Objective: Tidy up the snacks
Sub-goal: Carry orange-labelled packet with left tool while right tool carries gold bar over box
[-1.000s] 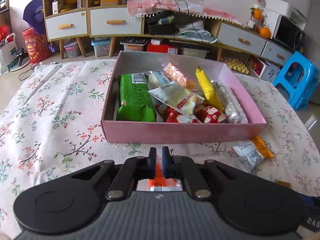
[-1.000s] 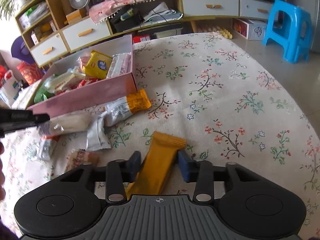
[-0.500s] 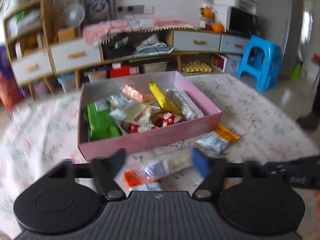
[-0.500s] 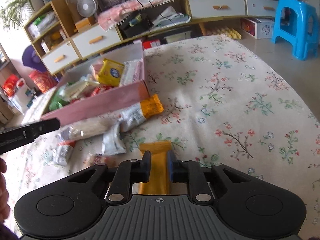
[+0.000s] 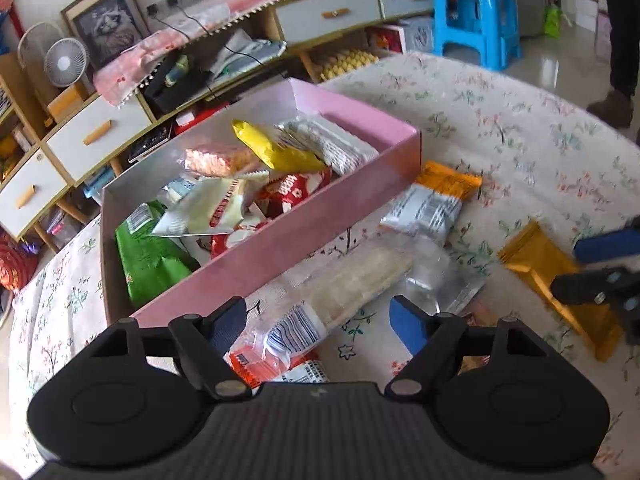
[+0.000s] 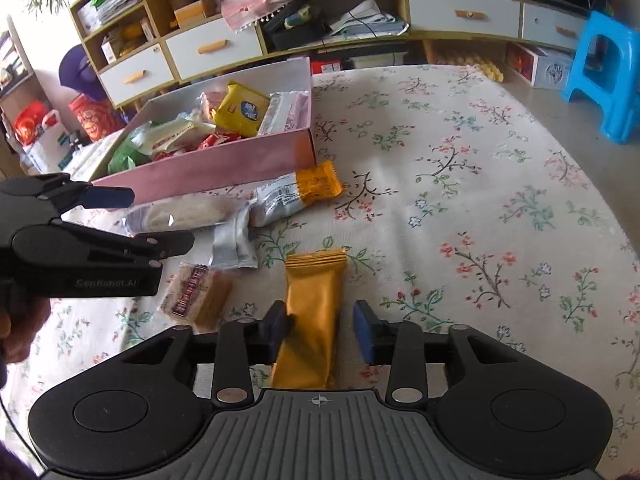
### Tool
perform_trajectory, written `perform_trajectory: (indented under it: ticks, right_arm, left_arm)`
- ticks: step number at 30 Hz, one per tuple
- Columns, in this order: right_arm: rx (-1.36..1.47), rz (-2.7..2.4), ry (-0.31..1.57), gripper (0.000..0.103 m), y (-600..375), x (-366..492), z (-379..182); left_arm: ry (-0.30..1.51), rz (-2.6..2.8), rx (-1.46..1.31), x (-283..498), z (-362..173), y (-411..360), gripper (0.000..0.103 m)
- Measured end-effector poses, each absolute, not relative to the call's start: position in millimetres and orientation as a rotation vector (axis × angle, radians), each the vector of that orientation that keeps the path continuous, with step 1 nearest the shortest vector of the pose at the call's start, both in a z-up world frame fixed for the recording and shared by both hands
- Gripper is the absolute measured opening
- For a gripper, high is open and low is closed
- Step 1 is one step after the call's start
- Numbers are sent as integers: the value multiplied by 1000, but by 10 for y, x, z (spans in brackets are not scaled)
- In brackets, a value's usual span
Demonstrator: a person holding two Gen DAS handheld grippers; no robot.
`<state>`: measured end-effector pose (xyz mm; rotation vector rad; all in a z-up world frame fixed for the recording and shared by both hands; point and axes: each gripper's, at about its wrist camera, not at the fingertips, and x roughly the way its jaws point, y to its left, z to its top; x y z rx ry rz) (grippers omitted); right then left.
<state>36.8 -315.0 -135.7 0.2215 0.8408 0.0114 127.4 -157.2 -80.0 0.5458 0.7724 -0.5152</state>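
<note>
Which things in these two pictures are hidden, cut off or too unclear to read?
- Red-orange packet, left wrist view: the left gripper body and the long clear packet cover most of it.
- Gold packet, right wrist view: its near end lies under the right gripper body.
- Snacks at the bottom of the pink box, both views: upper packets cover them.
- Print on the brown packet, right wrist view: too small to read.

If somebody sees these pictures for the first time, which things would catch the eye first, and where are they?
First the shallow pink cardboard box heaped with bright snack packets, standing on the floral tablecloth. In front of it several packets lie loose, notably the long clear-wrapped pale wafer bar between the open left gripper. To the right, a golden-orange foil packet lies between the right gripper, whose jaws have just been opening.
</note>
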Motion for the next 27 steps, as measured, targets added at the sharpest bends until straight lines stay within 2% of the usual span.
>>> perform_trajectory:
  ticks: [3,5,7,10,15,27]
  right_arm:
    - [217,50,844,38,-3109,364,-1346]
    - [203,67,854,38,-3069,373,-1366]
    - [178,64,855,38,-3032,374,-1393]
    - [166,58,846,30,-3031,365,-1392]
    - [229,58,827,30,-3135,352,-1357]
    - [328,87,782,30,-3245,326,-1269]
  left_arm:
    - [759,-529,592,1220,-843,-1601,71]
    - [751,-541,599,1210,-839,-1606,65]
    - [749,-537,600,1224,-829,-1606,45]
    - [756,-529,597,1261,-811,-1582,34]
    - [747,-518,566,1232,-759,-1523,27]
    - [808,-489,197,1229,-558,-1179,19]
